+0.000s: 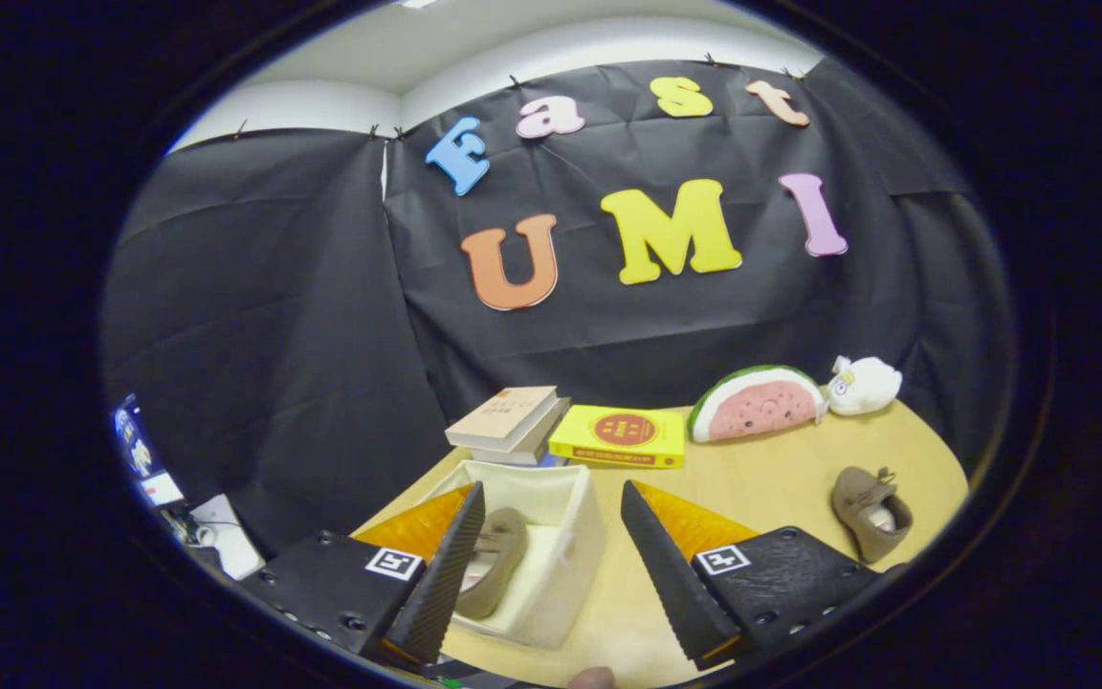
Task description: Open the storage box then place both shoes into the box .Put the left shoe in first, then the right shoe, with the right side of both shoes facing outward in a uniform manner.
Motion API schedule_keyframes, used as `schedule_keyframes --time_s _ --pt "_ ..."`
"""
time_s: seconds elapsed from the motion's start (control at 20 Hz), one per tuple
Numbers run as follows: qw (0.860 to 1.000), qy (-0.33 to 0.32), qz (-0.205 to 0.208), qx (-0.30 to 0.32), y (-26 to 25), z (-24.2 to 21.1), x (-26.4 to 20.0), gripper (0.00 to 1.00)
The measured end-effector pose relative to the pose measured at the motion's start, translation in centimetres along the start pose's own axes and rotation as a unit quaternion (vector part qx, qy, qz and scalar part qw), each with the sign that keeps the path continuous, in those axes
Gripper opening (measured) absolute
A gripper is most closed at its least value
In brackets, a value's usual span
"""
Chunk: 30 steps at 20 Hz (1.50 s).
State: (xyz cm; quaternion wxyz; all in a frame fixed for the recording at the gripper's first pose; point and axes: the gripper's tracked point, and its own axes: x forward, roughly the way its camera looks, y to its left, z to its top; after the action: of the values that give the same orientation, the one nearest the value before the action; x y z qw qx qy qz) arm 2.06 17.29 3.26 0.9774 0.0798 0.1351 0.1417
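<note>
The cream fabric storage box (570, 536) stands open on the wooden table, just ahead of and between my fingers. One brown shoe (494, 565) lies inside it, close to my left finger. The second brown shoe (869, 509) rests on the table beyond my right finger, off to the right of the box. My gripper (551, 560) is open, its fingers wide apart above the near side of the box, and nothing is held between them.
Behind the box lie a stack of books (510, 423) and a yellow book (620, 436). A watermelon-slice plush (757, 402) and a small white plush (864, 385) sit at the back right. The round table edge (943, 459) curves near the loose shoe.
</note>
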Motion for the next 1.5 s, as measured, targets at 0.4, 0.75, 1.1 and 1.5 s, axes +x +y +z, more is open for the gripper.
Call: schedule_keyframes --time_s 0.4,0.75,1.1,1.5 --pt "0.991 -0.024 -0.092 -0.096 -20.0 0.8 -6.3 0.88" --pt "0.980 0.067 -0.169 -0.080 -34.9 -4.4 -5.0 0.91" --pt "0.968 0.181 -0.169 -0.047 -40.8 -11.4 -0.6 0.96" --pt "0.960 0.237 -0.147 -0.004 -42.2 -14.9 3.7 0.68"
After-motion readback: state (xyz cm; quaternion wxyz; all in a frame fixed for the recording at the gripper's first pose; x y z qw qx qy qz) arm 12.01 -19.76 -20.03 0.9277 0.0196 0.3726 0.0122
